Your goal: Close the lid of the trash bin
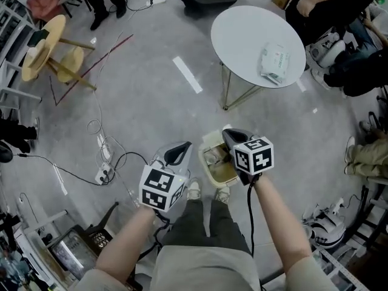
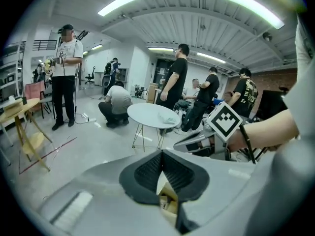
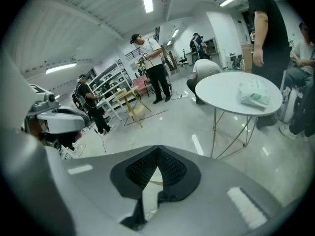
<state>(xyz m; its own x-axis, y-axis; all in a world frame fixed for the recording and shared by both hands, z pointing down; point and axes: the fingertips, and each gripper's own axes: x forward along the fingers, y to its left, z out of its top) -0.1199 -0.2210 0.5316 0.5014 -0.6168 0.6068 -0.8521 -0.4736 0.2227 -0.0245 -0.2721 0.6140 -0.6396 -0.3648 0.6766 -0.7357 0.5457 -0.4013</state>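
A small cream trash bin (image 1: 212, 173) stands on the floor right in front of my feet, top uncovered, with clear rubbish inside. Its pale lid (image 1: 212, 139) seems to stand up at the far rim. My right gripper (image 1: 227, 133) hangs shut above the bin's right side, its tips over the far rim. My left gripper (image 1: 185, 145) is shut too, just left of the bin and not touching it. A bit of the cream bin (image 2: 165, 193) shows beneath the closed left jaws. Both grippers hold nothing.
A round white table (image 1: 257, 44) with a plastic packet (image 1: 274, 62) stands beyond the bin. Cables and a power strip (image 1: 104, 173) lie on the floor at the left. A wooden stool (image 1: 51, 50) is tipped over far left. Several people stand around.
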